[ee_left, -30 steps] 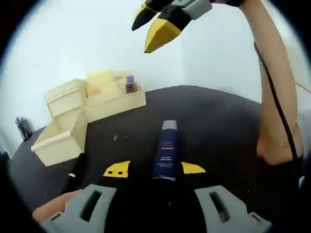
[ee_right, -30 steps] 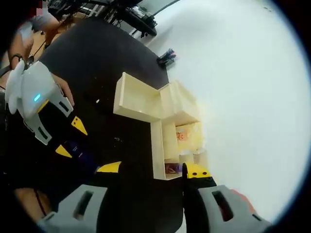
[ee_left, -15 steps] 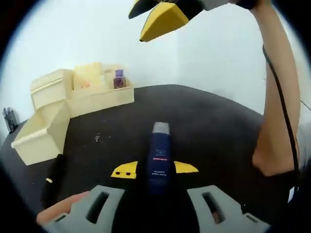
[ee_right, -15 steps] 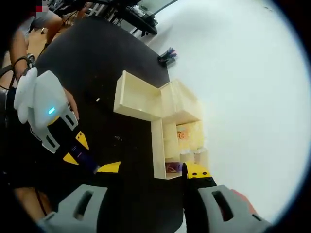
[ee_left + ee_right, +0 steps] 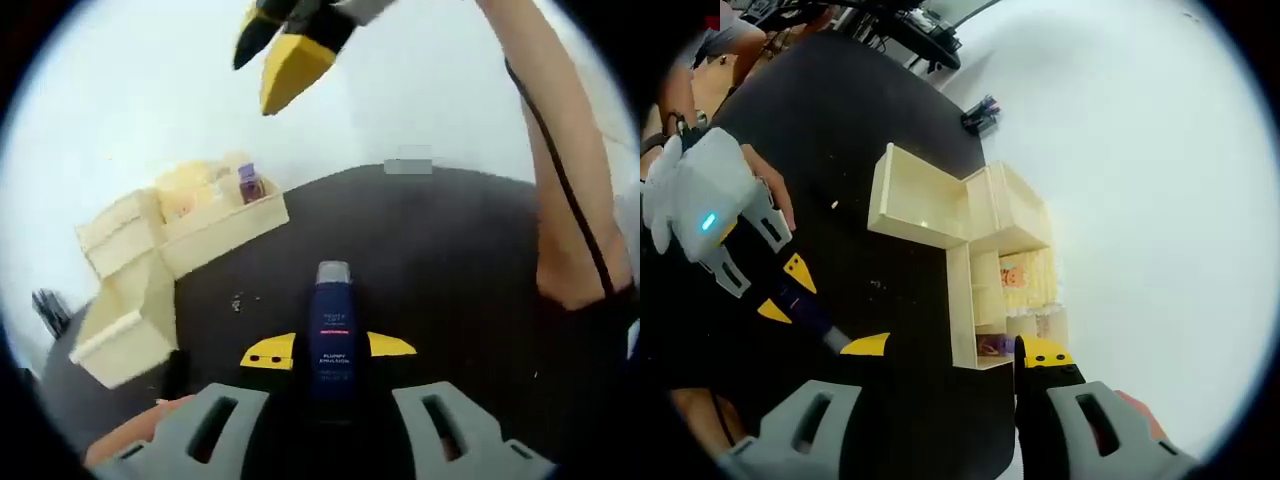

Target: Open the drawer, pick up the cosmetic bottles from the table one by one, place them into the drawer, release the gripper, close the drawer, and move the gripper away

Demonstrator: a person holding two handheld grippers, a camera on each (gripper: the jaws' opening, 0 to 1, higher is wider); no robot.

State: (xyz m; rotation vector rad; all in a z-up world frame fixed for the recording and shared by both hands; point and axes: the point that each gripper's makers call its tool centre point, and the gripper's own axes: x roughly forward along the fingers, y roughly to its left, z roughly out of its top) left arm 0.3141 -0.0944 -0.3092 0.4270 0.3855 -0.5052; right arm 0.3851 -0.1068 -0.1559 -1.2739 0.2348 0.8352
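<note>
Left gripper view looks along the left hand-held gripper (image 5: 330, 350), which holds a dark blue bottle (image 5: 331, 325) between its two yellow-tipped jaws. The bottle points away from the camera, with its grey cap at the far end and white print on its side. It is above the black worktop (image 5: 440, 250) and I cannot tell if it touches it. Further back and to the left stands a pale wooden organizer (image 5: 180, 230) near the white wall, and its drawer (image 5: 125, 320) is pulled out toward the camera. A small purple bottle (image 5: 249, 184) stands in one open compartment of the organizer. At the top of this view the right hand-held gripper (image 5: 280, 50) hangs in the air with its yellow tips pointing down, and a bare arm (image 5: 560, 180) goes down the right side.

Right gripper view shows the right hand-held gripper (image 5: 945, 350) with its jaws wide apart and nothing between them. The same organizer (image 5: 1005, 260) and its open drawer (image 5: 915, 200) lie ahead of them on the worktop (image 5: 840, 130). On the left the left hand-held gripper (image 5: 780, 295) carries the blue bottle (image 5: 805, 310), well apart from the drawer.
</note>
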